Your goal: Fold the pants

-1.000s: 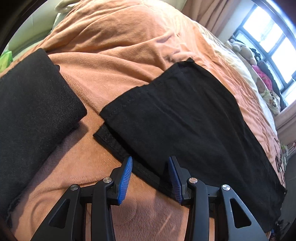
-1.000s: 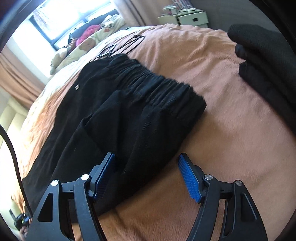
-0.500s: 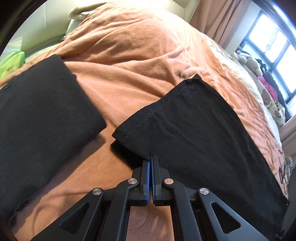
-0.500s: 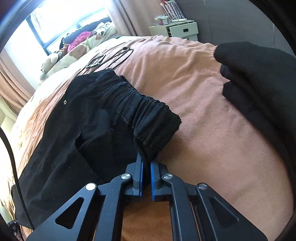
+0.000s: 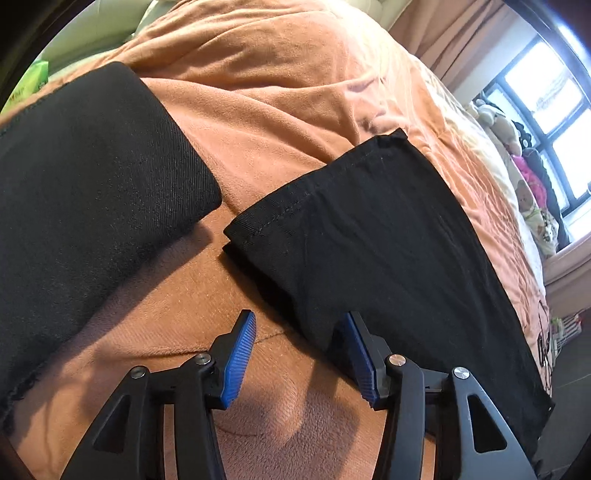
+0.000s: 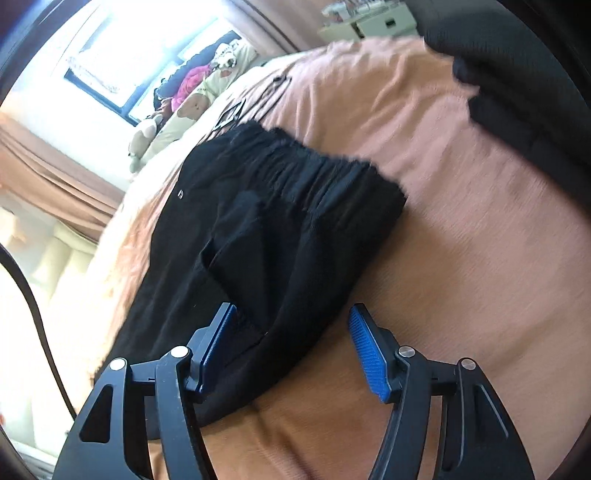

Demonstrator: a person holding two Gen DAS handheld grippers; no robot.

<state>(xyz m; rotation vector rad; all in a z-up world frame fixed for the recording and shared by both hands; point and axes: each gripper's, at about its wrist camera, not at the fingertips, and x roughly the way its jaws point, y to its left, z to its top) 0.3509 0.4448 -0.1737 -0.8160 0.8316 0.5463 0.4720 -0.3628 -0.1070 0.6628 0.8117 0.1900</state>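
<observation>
Black pants lie across the orange blanket. In the left wrist view their leg hem [image 5: 369,240] stretches from the middle to the lower right. My left gripper [image 5: 295,332] hangs over the hem's near edge. Its jaws are opening; the cloth edge lies by the right pad [image 5: 360,362], and neither pad presses it. In the right wrist view the elastic waistband end of the pants [image 6: 295,206] lies flat. My right gripper [image 6: 291,321] straddles the near edge, its jaws also opening, with cloth between the pads but not pinched.
A folded black garment [image 5: 92,184] lies left of the hem on the blanket [image 5: 277,110]. Dark folded clothes [image 6: 517,92] sit at the upper right. Stuffed toys [image 6: 192,103] line the window side. A black cable [image 6: 33,314] runs down the left edge. A white nightstand [image 6: 362,22] stands beyond the bed.
Both grippers were open, shut on the pants' edges half a second ago, and now stand open again. The pinched waistband has dropped flat, and the right view has shifted and rolled.
</observation>
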